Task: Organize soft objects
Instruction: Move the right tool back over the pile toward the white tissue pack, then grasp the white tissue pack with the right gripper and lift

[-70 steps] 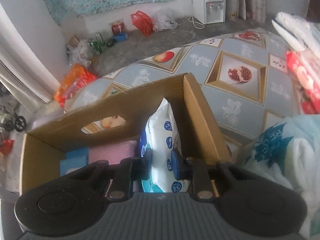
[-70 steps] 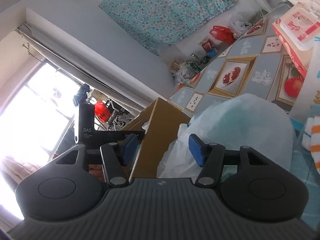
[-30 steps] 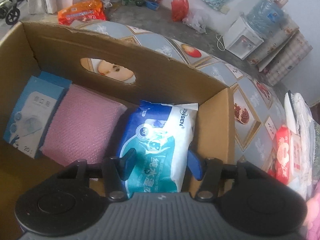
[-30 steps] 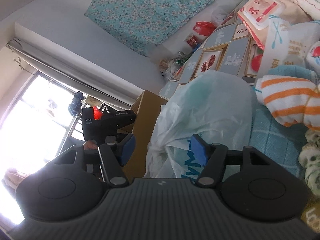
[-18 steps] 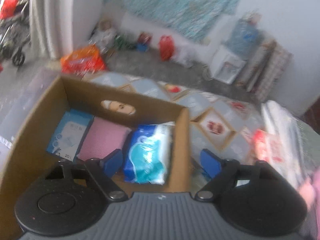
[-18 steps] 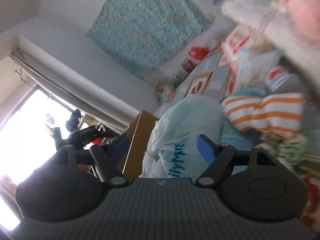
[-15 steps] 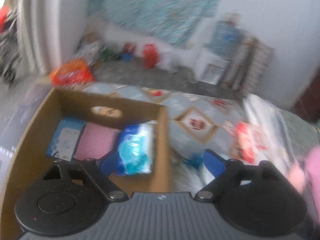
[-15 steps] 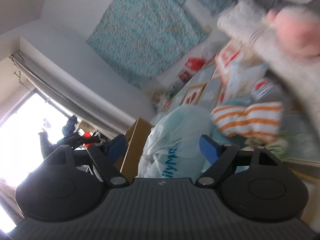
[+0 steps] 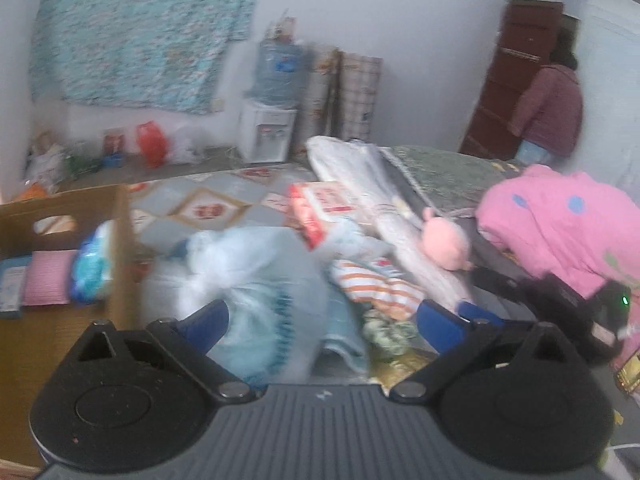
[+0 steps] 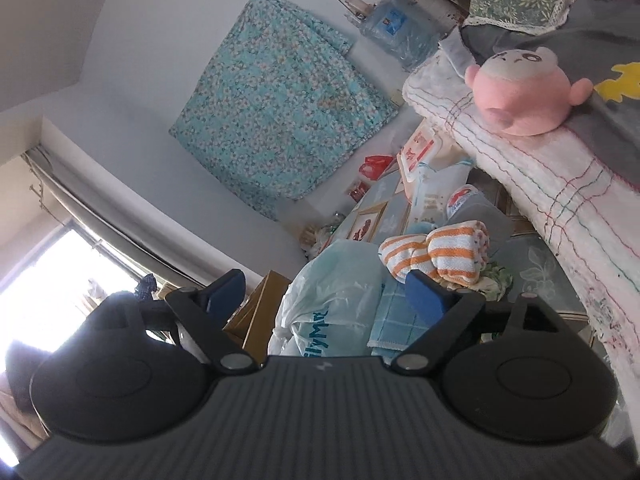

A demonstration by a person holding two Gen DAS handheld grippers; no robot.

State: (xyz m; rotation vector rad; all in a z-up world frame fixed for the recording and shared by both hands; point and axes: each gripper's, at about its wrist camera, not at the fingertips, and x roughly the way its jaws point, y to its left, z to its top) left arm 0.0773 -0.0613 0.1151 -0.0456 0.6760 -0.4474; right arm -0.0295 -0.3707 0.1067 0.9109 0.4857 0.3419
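With both of my tongs spread wide and holding nothing, my left tongs (image 9: 322, 322) hang above the white plastic bag (image 9: 256, 292), whose knotted top rises between the blue pads without touching either. Just left of the bag stands the right wall of the cardboard box (image 9: 120, 248); inside, leaning against that wall, is the blue wipes pack (image 9: 92, 268), then the pink pad (image 9: 46, 282) and a pale blue packet (image 9: 10, 284) toward the box's left side. Right of the bag lies the orange-striped towel (image 9: 376, 284), touching a blue cloth (image 9: 344, 332) under it. My right tongs (image 10: 326, 294) float over the same bag (image 10: 336, 280), with the striped towel (image 10: 436, 254) just beyond the right pad. Farther right, the folded white blanket (image 10: 560, 200) forms a long raised edge, and the pink plush toy (image 10: 524, 92) sits on top of it. Patterned tabletop (image 9: 208, 208) shows bare between the box and the red-and-white packets (image 9: 324, 208).
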